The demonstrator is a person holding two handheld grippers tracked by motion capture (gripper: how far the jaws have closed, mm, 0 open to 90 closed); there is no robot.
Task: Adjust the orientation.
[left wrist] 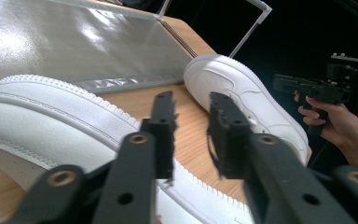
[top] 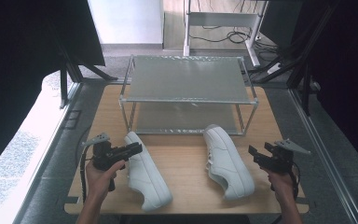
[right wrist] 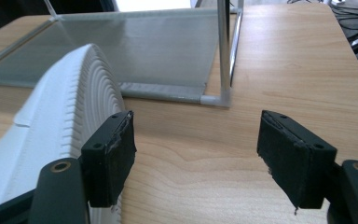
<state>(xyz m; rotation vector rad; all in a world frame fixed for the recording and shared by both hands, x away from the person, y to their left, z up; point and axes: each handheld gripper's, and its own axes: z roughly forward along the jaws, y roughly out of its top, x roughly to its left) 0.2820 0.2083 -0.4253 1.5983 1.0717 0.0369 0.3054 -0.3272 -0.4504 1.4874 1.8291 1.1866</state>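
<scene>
Two white shoes lie on the wooden table [top: 186,161] in front of a metal rack. My left gripper [top: 137,148] hovers over the toe end of the left shoe [top: 147,172]. In the left gripper view its jaws stand a narrow gap apart, open, with nothing between them [left wrist: 192,133], just above the left shoe [left wrist: 51,121]. The right shoe [top: 228,163] leans so that its ribbed sole [right wrist: 74,107] faces my right gripper [top: 253,151]. That gripper [right wrist: 196,158] is wide open and empty, beside the sole and apart from it.
A two-shelf rack [top: 186,100] with chrome posts stands at the table's back middle; its lower shelf [left wrist: 74,42] lies just behind the shoes. A rack post [right wrist: 223,51] rises ahead of my right gripper. Bare wood lies between the shoes.
</scene>
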